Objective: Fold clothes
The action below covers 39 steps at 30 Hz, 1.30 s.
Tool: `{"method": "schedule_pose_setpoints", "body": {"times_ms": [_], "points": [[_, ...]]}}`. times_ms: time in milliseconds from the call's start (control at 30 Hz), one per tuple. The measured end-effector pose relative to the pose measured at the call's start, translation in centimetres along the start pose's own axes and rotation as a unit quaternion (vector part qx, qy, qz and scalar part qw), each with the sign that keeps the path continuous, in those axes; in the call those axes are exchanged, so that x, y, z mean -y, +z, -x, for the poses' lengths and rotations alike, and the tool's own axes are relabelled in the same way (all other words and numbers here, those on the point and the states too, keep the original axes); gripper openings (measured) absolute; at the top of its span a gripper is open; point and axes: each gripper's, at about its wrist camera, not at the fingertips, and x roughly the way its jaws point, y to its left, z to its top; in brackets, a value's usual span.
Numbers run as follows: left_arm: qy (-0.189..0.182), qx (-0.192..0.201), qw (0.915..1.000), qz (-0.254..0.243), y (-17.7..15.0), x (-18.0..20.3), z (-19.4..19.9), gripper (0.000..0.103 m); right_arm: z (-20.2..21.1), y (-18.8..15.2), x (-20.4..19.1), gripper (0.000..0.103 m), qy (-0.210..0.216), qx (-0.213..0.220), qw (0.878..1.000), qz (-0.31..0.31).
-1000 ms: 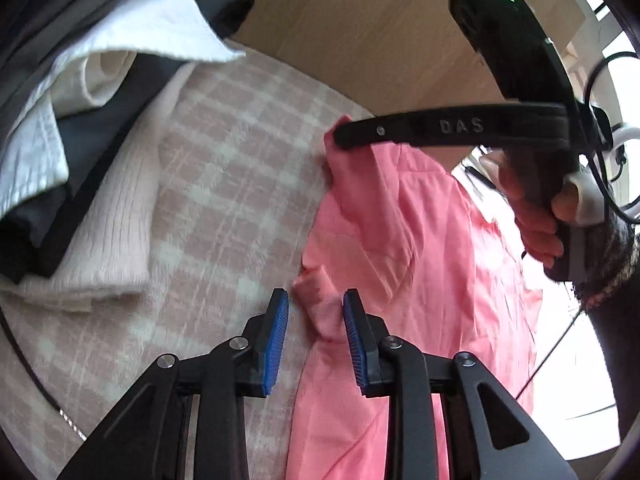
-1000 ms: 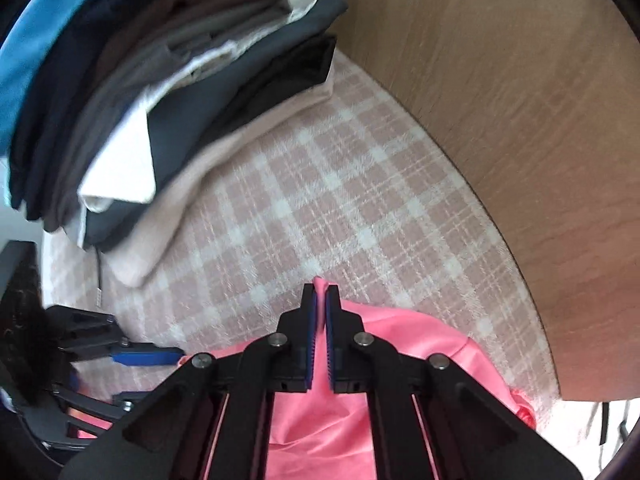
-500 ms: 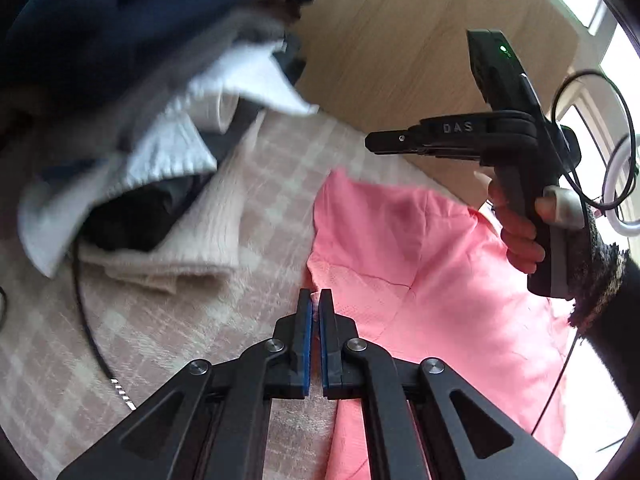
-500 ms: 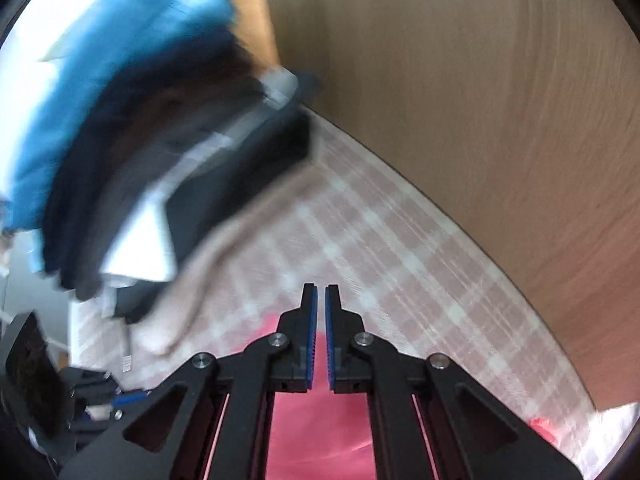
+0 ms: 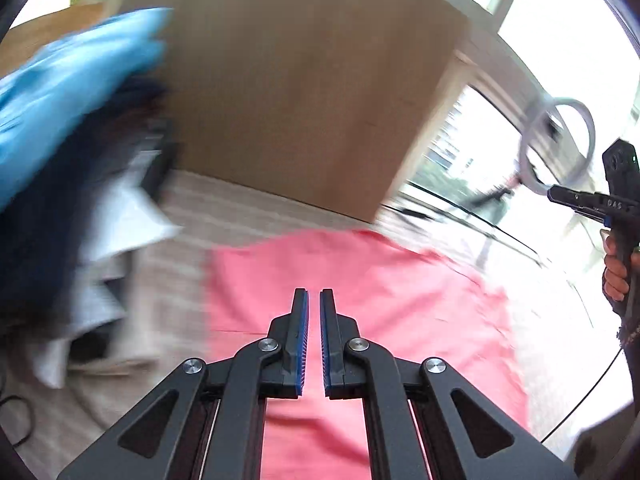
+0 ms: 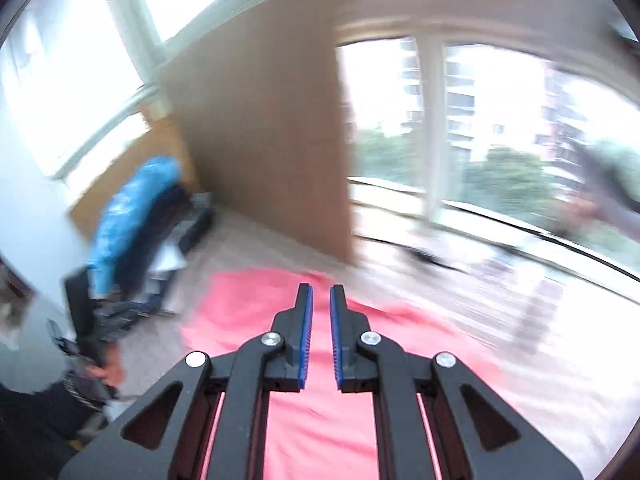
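A pink garment [image 5: 360,280] lies spread on the checked cloth surface [image 5: 176,272]; it also shows in the right wrist view [image 6: 256,304]. My left gripper [image 5: 314,300] hovers above the garment with its jaws nearly together and nothing between them. My right gripper [image 6: 320,296] is also lifted above the garment, jaws a small gap apart and empty. The right gripper shows in the left wrist view [image 5: 560,196] at the far right, held in a hand. Both views are motion-blurred.
A stack of folded clothes [image 5: 68,184] with a blue item on top sits at the left, also in the right wrist view [image 6: 140,232]. A wooden board [image 5: 304,92] stands behind the surface. Windows [image 6: 500,128] and a ring light [image 5: 560,144] are at the right.
Both grippers have let go of the pink garment and risen away from it, tilting up toward the board and windows. The garment now lies flat.
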Motion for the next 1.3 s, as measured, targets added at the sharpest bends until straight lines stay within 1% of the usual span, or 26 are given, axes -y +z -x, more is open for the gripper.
{"method": "schedule_pose_setpoints", "body": {"times_ms": [67, 133, 200, 233, 300, 367, 433, 467, 533, 567, 600, 667, 700, 800, 833, 900, 933, 967, 1000, 1033, 1100, 1167, 1200, 1233, 1267, 1300], "points": [[-0.031, -0.025, 0.9987, -0.031, 0.0, 3.8, -1.8, 0.004, 2.6, -2.1, 4.0, 0.01, -0.045, -0.01, 0.998, -0.029], [-0.054, -0.048, 0.9953, -0.065, -0.4, 8.3, -3.8, 0.004, 3.9, -4.6, 7.7, 0.01, -0.086, -0.026, 0.995, -0.051], [-0.08, -0.077, 0.9896, -0.092, -1.1, 13.1, -6.3, 0.005, 3.7, -7.3, 10.8, 0.01, -0.098, -0.047, 0.991, -0.075], [-0.088, -0.089, 0.9865, -0.105, -1.5, 15.6, -7.4, 0.008, 3.4, -8.6, 12.4, 0.01, -0.1, -0.057, 0.989, -0.088], [-0.101, -0.117, 0.9796, -0.129, -2.8, 20.8, -10.0, 0.009, 2.2, -10.9, 15.4, 0.01, -0.094, -0.072, 0.987, -0.106], [-0.113, -0.144, 0.9708, -0.156, -4.4, 25.9, -12.5, 0.011, 1.0, -12.9, 18.1, 0.01, -0.071, -0.08, 0.987, -0.12], [-0.115, -0.161, 0.9619, -0.189, -6.6, 30.2, -14.0, 0.012, -0.5, -14.1, 20.5, 0.01, -0.046, -0.089, 0.987, -0.125], [-0.109, -0.168, 0.9579, -0.206, -7.5, 32.2, -15.0, 0.013, -1.3, -14.4, 21.5, 0.01, -0.034, -0.093, 0.987, -0.123], [-0.083, -0.174, 0.9539, -0.23, -9.1, 34.6, -16.3, 0.013, -2.8, -14.6, 22.5, 0.011, -0.015, -0.098, 0.989, -0.113], [-0.071, -0.177, 0.9532, -0.235, -9.6, 35.3, -17.1, 0.013, -3.3, -14.5, 23.1, 0.015, -0.004, -0.098, 0.989, -0.112], [-0.058, -0.178, 0.9522, -0.241, -10.0, 35.9, -17.8, 0.013, -3.8, -14.5, 23.7, 0.023, 0.006, -0.098, 0.989, -0.111], [-0.028, -0.175, 0.9496, -0.258, -10.5, 36.8, -18.8, 0.014, -4.3, -14.1, 24.8, 0.03, 0.027, -0.095, 0.989, -0.107], [-0.015, -0.174, 0.948, -0.266, -10.6, 37.1, -19.3, 0.016, -4.6, -14.0, 25.0, 0.03, 0.035, -0.093, 0.99, -0.101], [0.0, -0.176, 0.946, -0.272, -10.3, 37.4, -19.5, 0.022, -5.3, -13.5, 25.7, 0.03, 0.057, -0.088, 0.991, -0.083], [0.008, -0.174, 0.9448, -0.278, -10.4, 37.7, -19.8, 0.022, -5.6, -13.4, 25.9, 0.03, 0.06, -0.089, 0.991, -0.079], [0.031, -0.161, 0.9407, -0.297, -10.7, 38.1, -20.3, 0.023, -6.0, -13.2, 26.3, 0.03, 0.066, -0.09, 0.991, -0.072], [0.041, -0.157, 0.9389, -0.304, -10.8, 38.1, -20.5, 0.019, -6.2, -13.2, 26.4, 0.03, 0.069, -0.09, 0.991, -0.07], [0.042, -0.159, 0.9402, -0.299, -10.8, 37.9, -20.6, 0.011, -6.3, -13.1, 26.6, 0.03, 0.074, -0.089, 0.991, -0.068], [0.037, -0.162, 0.9436, -0.286, -10.7, 37.5, -20.6, 0.002, -6.3, -13.1, 26.8, 0.03, 0.08, -0.088, 0.991, -0.067], [0.026, -0.158, 0.9509, -0.265, -10.3, 36.8, -20.1, 0.002, -6.3, -13.1, 26.9, 0.03, 0.087, -0.087, 0.99, -0.065], [-0.005, -0.133, 0.9693, -0.207, -9.0, 35.1, -18.0, 0.002, -6.4, -12.9, 27.0, 0.03, 0.099, -0.086, 0.99, -0.059], [-0.027, -0.112, 0.9841, -0.135, -7.5, 32.8, -15.9, 0.002, -6.7, -12.8, 26.8, 0.031, 0.111, -0.086, 0.989, -0.051], [-0.036, -0.106, 0.9882, -0.104, -6.9, 31.6, -15.0, 0.002, -6.9, -12.7, 26.6, 0.035, 0.12, -0.087, 0.988, -0.045], [-0.036, -0.102, 0.99, -0.09, -6.5, 30.9, -14.5, 0.002, -7.2, -12.6, 26.2, 0.037, 0.125, -0.087, 0.988, -0.038], [-0.028, -0.097, 0.9911, -0.087, -6.3, 30.3, -14.1, 0.002, -7.6, -12.5, 25.9, 0.04, 0.13, -0.087, 0.987, -0.031], [-0.021, -0.096, 0.9913, -0.087, -6.1, 30.0, -14.0, 0.002, -7.9, -12.4, 25.6, 0.041, 0.138, -0.087, 0.986, -0.026]]}}
